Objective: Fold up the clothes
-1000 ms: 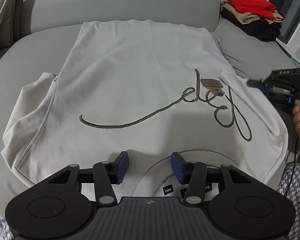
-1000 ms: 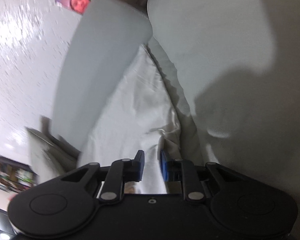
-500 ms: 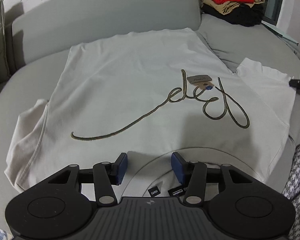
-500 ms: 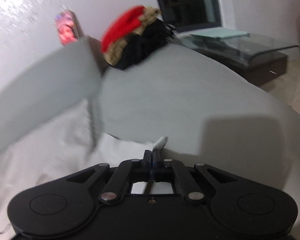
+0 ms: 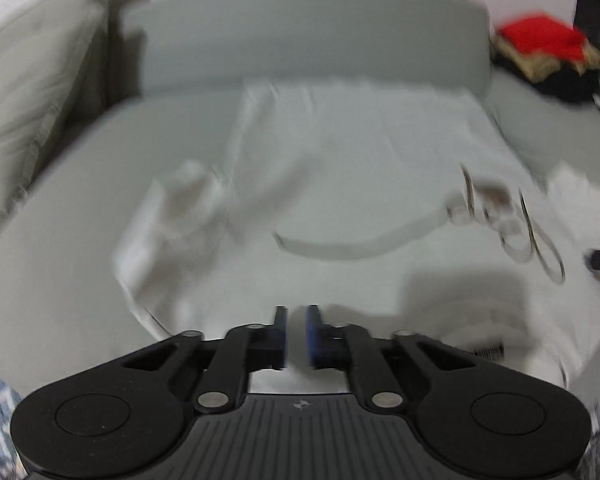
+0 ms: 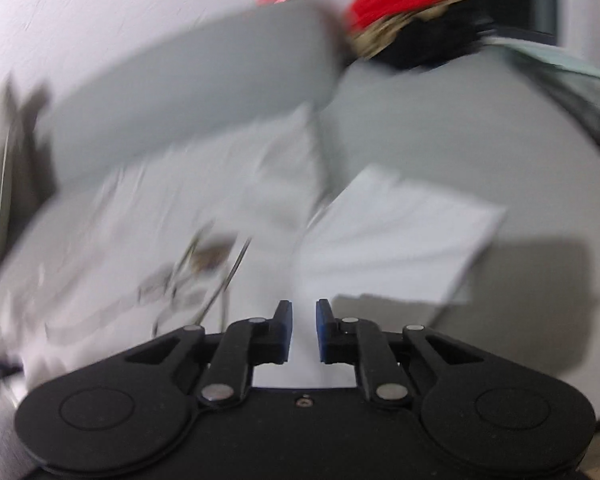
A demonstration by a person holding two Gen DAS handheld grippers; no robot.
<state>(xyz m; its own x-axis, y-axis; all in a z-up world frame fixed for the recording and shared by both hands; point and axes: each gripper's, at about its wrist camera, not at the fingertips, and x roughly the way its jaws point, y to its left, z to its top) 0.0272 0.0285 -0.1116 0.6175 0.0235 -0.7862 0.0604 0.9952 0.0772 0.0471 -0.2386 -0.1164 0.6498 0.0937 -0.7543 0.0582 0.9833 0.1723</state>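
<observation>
A cream T-shirt (image 5: 360,168) with a dark script print lies flat on the grey sofa (image 5: 80,184), collar toward me. Both views are blurred by motion. My left gripper (image 5: 297,316) hovers over the shirt's near left part, jaws narrowed to a small gap with nothing between them. Its left sleeve (image 5: 172,216) lies bunched. In the right wrist view the shirt (image 6: 220,184) and its flat right sleeve (image 6: 400,232) show. My right gripper (image 6: 304,310) is above the shirt near that sleeve, jaws slightly apart and empty.
A stack of folded clothes, red on top (image 5: 544,44), sits on the sofa's far right; it also shows in the right wrist view (image 6: 404,12). A pale cushion (image 5: 32,92) leans at the left. The sofa backrest (image 5: 308,40) runs behind the shirt.
My left gripper swung left and its jaws narrowed from wide open. My right gripper opened slightly, let the right sleeve go, and pulled back; the sleeve now lies flat.
</observation>
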